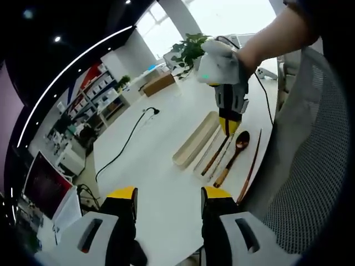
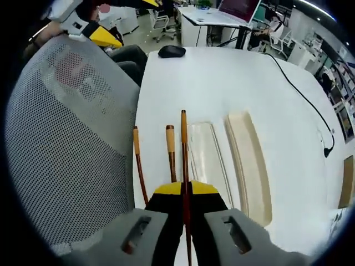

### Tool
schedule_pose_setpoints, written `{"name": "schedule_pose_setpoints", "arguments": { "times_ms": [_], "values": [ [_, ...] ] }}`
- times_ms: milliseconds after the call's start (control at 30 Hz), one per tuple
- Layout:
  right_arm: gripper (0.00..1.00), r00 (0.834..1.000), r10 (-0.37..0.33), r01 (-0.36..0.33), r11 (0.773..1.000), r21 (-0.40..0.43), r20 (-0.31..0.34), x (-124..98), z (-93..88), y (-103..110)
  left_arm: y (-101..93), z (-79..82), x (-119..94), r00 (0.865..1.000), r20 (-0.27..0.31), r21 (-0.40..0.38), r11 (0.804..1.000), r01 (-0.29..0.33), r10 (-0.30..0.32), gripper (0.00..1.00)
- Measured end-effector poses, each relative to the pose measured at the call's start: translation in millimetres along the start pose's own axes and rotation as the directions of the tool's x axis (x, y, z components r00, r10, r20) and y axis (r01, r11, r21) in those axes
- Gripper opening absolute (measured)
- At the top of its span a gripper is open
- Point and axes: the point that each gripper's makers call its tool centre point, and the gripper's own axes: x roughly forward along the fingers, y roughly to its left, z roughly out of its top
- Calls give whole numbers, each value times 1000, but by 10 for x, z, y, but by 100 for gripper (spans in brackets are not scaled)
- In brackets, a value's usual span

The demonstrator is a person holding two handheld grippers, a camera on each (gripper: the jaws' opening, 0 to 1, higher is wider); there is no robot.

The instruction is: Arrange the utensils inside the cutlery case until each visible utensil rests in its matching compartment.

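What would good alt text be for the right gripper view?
The right gripper is shut on a thin wooden chopstick, pointing away over a white table. Two more wooden utensil handles lie to its left, an open cutlery case to its right, and a grey mesh chair back stands at the left.

In the right gripper view, the right gripper point(image 2: 186, 191) hides the lower end of a chopstick point(image 2: 183, 149) and the spoon's point(image 2: 171, 152) bowl. The mesh chair back point(image 2: 66, 138) covers the table's point(image 2: 222, 83) left edge.
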Motion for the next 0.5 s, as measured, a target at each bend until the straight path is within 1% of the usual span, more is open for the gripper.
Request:
{"name": "schedule_pose_setpoints", "arguments": {
  "times_ms": [67,300,333,500],
  "values": [
    [0,1000,-25,25,999,-20,-9,-27,-12,-78,4,4,-2,1000,3,-2,1000,-2,2,47],
    [0,998,-51,51,998,-33,-25,-49,-42,-207,16,7,-7,1000,6,-4,1000,-7,7,47],
    [0,997,-66,65,997,-31,-26,-52,-45,-239,17,7,-7,1000,6,-4,1000,-7,8,47],
    [0,997,-76,76,997,-10,-11,-88,-34,-318,18,6,-7,1000,6,-5,1000,-7,7,46]
  ]
}}
